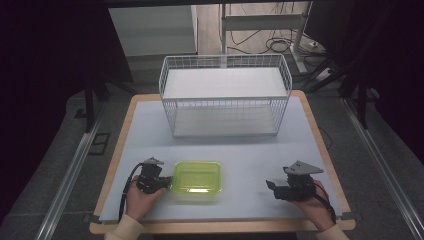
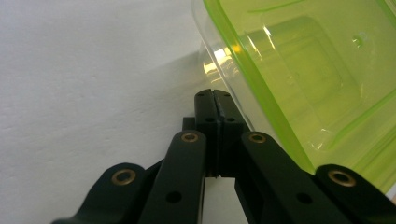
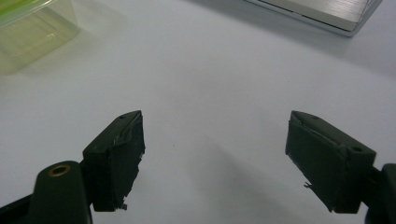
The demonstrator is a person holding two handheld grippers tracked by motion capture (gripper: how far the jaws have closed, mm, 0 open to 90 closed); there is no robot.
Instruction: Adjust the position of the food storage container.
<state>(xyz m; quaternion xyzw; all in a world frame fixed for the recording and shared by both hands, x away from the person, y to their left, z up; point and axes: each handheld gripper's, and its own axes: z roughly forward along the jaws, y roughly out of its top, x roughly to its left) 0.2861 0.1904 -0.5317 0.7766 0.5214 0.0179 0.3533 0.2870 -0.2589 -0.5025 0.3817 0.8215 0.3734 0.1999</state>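
container: a clear plastic container with a lime-green lid [image 1: 196, 177] sat near the front of the pale table [image 1: 250, 150], left of centre, lid on.
left gripper: the left gripper [image 1: 167, 183] was right up against the container's left end; in the left gripper view [image 2: 214, 95] its tips sat just beside the green rim [image 2: 243, 70] and the clear wall below it.
left jaws: pressed together, no gap between the two black pads, nothing seen between them; whether the tips actually touched the container wall, i could not tell.
left hand: the person's left hand [image 1: 140, 197] gripped the tool from the front edge, cable [image 1: 125, 192] looping off to the left.
right gripper: the right gripper [image 1: 271, 186] was low over bare table, well apart from the container, pointing left toward it.
right jaws: spread wide in the right gripper view [image 3: 212, 154], holding nothing, only white surface between the pads.
container from the right: its corner [image 3: 32, 37] showed at the upper left, far from the pads.
basket: a white wire basket [image 1: 225, 95] stood at the back of the table, well apart from both grippers.
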